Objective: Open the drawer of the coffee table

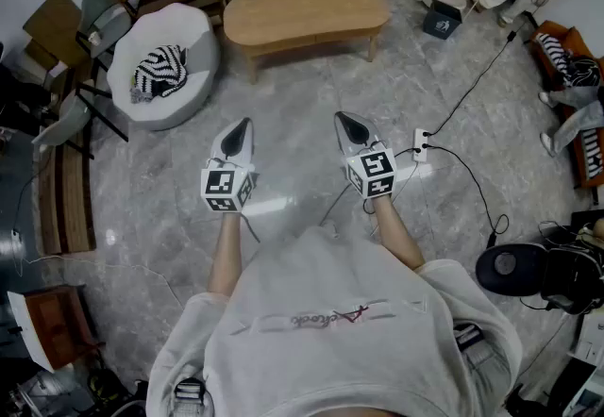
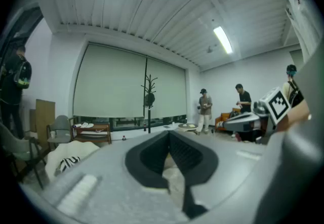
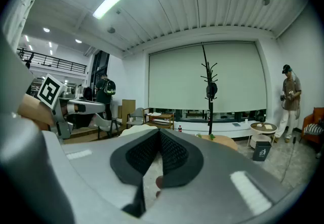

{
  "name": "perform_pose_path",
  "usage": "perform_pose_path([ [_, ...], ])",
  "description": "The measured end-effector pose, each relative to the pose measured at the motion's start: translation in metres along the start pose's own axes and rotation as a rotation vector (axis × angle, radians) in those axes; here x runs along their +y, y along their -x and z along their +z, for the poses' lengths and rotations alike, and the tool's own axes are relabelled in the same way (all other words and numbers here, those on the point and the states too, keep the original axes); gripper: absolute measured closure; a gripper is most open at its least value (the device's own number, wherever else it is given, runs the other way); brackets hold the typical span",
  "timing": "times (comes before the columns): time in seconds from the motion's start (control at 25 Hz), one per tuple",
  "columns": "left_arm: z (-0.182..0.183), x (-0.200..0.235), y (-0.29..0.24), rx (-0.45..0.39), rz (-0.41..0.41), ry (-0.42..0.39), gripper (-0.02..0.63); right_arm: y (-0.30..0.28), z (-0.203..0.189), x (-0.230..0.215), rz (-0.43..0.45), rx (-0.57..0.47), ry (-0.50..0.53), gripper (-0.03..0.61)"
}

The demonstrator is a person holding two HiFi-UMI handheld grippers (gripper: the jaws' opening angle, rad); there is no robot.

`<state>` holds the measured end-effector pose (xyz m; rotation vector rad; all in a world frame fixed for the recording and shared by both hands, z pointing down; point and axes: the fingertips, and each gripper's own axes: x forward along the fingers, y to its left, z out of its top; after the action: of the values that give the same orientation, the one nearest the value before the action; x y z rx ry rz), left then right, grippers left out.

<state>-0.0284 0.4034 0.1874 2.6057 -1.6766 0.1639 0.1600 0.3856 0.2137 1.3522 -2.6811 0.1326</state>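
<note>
Coffee table [image 1: 307, 17] stands well beyond left tongs [image 1: 243, 125] and right tongs [image 1: 343, 120], seemingly between.

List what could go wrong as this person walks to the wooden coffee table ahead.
1. The cable and power strip lie on the floor near the way to the coffee table: a possible trip.
2. The left tongs and right tongs are shut; unless opened in time, they may just bump the table.
</note>
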Motion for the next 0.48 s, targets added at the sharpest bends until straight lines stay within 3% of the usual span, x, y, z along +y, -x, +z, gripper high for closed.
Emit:
perform_pose_path([
  [0.48, -0.002, -0.023, 0.0, 0.001, 0.027, 0.018, 0.611, 0.022, -0.009, -0.011, 0.024, 0.001, -0.02, 0.574],
])
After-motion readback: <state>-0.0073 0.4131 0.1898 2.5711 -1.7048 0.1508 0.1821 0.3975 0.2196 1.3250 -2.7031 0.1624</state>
